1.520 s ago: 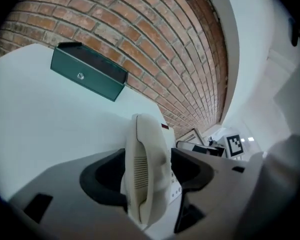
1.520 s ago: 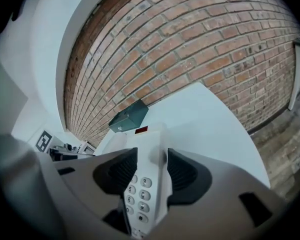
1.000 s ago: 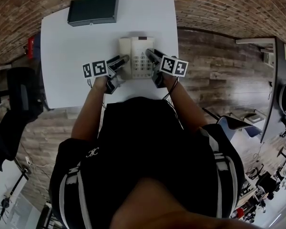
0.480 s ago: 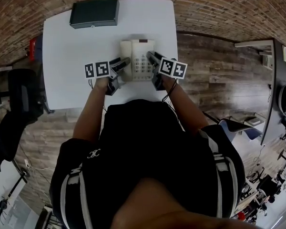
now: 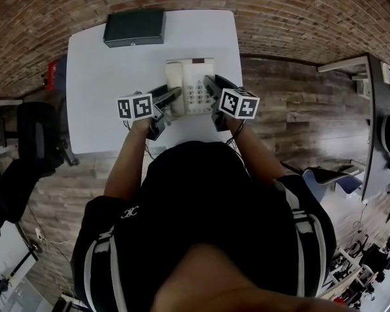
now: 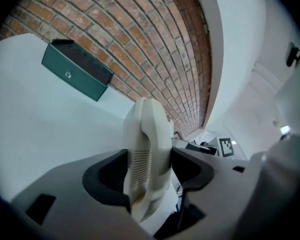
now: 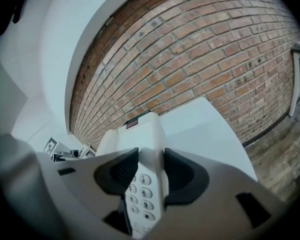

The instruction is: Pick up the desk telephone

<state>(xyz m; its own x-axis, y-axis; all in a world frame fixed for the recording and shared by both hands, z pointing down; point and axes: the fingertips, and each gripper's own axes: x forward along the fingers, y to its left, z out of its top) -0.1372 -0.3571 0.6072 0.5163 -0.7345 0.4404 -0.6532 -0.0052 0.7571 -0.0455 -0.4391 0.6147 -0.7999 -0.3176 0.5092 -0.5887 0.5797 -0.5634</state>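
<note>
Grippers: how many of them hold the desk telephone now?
2. The left gripper is shut on the telephone's handset side; the right gripper, whose jaws have just been closing, is shut on its keypad side. None hidden.

Even, diffuse indoor light. The white table point(image 5: 97, 77) reads bright without glare and carries only faint, soft-edged shadows. All views show strong fisheye bending: the courses of the brick wall point(image 7: 200, 59) curve, and both gripper views fall to black at the corners (a circular vignette). Close to the lens the desk telephone point(image 6: 147, 154) is soft, while the wall behind it is sharper.
</note>
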